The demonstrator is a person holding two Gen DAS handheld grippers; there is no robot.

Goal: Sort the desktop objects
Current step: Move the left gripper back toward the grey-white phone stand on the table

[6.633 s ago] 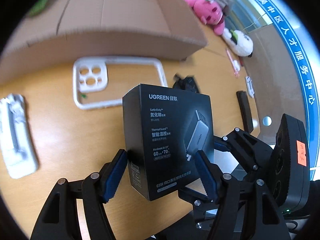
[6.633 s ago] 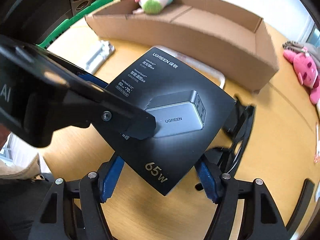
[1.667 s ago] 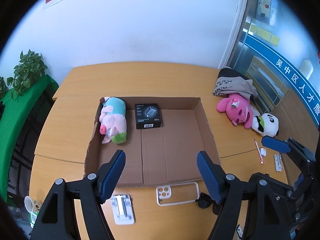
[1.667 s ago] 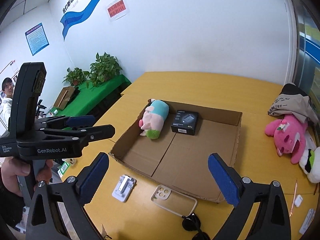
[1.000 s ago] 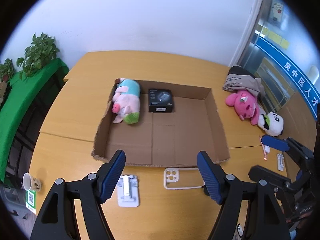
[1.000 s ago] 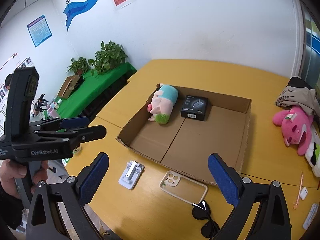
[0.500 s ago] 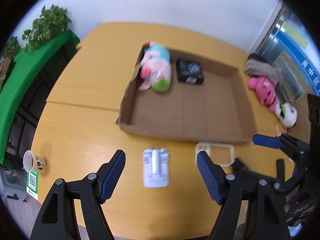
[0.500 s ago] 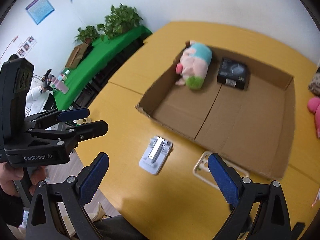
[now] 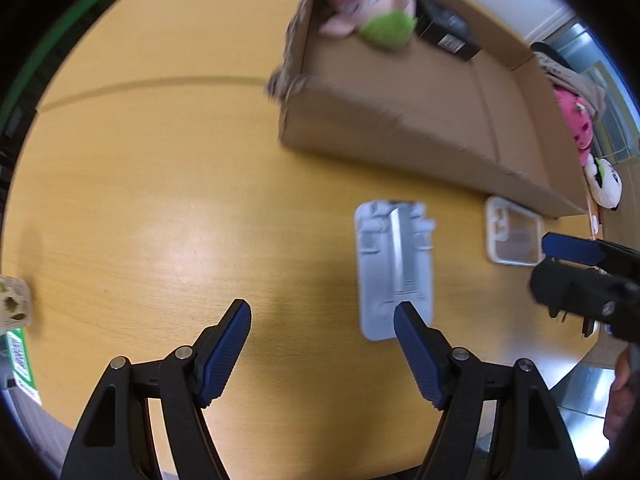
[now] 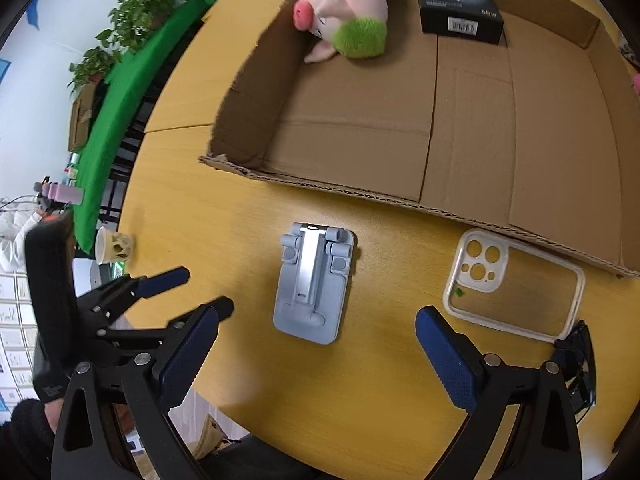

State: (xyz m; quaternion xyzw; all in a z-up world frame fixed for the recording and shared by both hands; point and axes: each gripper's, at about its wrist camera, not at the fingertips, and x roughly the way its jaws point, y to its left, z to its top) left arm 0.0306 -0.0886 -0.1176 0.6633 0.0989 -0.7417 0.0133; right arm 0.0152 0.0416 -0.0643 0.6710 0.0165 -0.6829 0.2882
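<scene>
You held both claws above the wooden bench [image 10: 248,380], each with its jaws standing wide and nothing between them. Your left claw [image 9: 322,316] pointed down at bare wood, with the grey phone stand [image 9: 394,268] lying flat just right of it, the stand's near end beside the right fingertip [image 9: 404,314]. Your right claw [image 10: 316,316] framed that same stand [image 10: 314,282] between its tips, above it and not touching. The clear phone case [image 10: 514,286] lay to the right, close against the near wall of the cardboard tray [image 10: 400,196]. Inside the tray, at its far end, a plush pig [image 10: 344,12] and a black charger box [image 10: 458,8] lay side by side.
</scene>
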